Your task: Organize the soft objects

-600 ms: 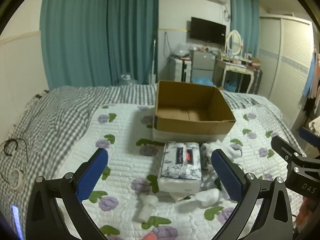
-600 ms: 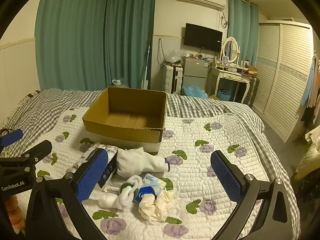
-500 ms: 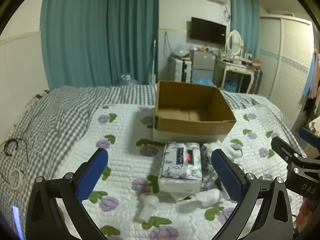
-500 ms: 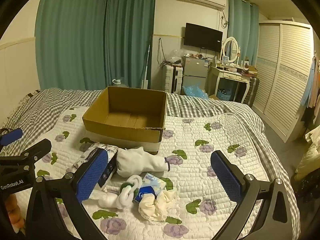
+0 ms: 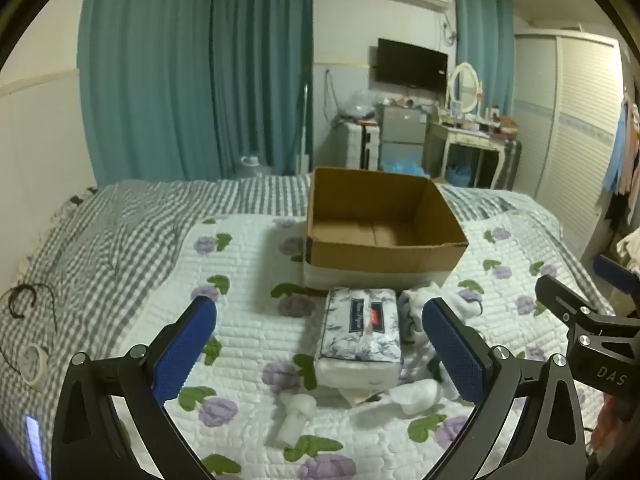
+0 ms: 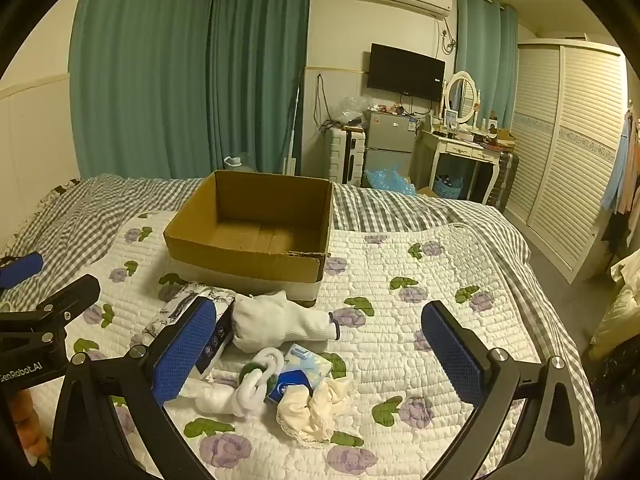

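Observation:
An open, empty cardboard box stands on the floral quilt. In front of it lie a floral tissue pack, a white glove, a small blue tissue packet, a white and green ring chain, a cream scrunchie and white socks. My left gripper is open and empty, hovering just short of the tissue pack. My right gripper is open and empty above the small items.
A small white bottle-like piece lies on the quilt near the left gripper. A tape roll and a black cord lie on the checked sheet at the left. A dressing table and wardrobe stand beyond the bed.
Both views have barely shifted; the grippers stay open and the objects have not moved.

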Tool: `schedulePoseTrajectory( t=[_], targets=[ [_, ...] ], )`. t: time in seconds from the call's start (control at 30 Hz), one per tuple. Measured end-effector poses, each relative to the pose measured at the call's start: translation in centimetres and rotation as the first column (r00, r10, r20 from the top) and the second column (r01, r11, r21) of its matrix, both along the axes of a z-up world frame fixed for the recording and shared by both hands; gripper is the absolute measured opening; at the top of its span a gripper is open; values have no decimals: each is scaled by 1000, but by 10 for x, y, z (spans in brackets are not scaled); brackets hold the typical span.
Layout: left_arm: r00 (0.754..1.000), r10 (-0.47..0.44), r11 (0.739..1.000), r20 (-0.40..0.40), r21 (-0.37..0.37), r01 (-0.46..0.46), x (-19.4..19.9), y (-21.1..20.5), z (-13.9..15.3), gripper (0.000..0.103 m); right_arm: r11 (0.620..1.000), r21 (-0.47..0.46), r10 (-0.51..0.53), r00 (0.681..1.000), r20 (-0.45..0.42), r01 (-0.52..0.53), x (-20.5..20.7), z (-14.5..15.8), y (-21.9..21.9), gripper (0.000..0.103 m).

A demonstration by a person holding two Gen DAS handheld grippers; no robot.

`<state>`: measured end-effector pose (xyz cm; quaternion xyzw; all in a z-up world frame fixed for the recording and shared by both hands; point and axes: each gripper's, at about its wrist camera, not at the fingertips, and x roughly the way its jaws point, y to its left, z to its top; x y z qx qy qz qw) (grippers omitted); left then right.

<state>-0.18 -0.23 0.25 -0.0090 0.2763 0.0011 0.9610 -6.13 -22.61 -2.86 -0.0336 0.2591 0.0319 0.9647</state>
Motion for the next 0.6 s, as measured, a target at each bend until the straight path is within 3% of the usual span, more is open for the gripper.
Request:
schedulePoseTrajectory(
  t=[0.6],
  targets=[
    [1000, 1, 1000, 3, -2, -1, 0, 1, 0, 103, 1000, 0, 0, 1000, -3, 0, -1, 1, 0, 103]
  ],
)
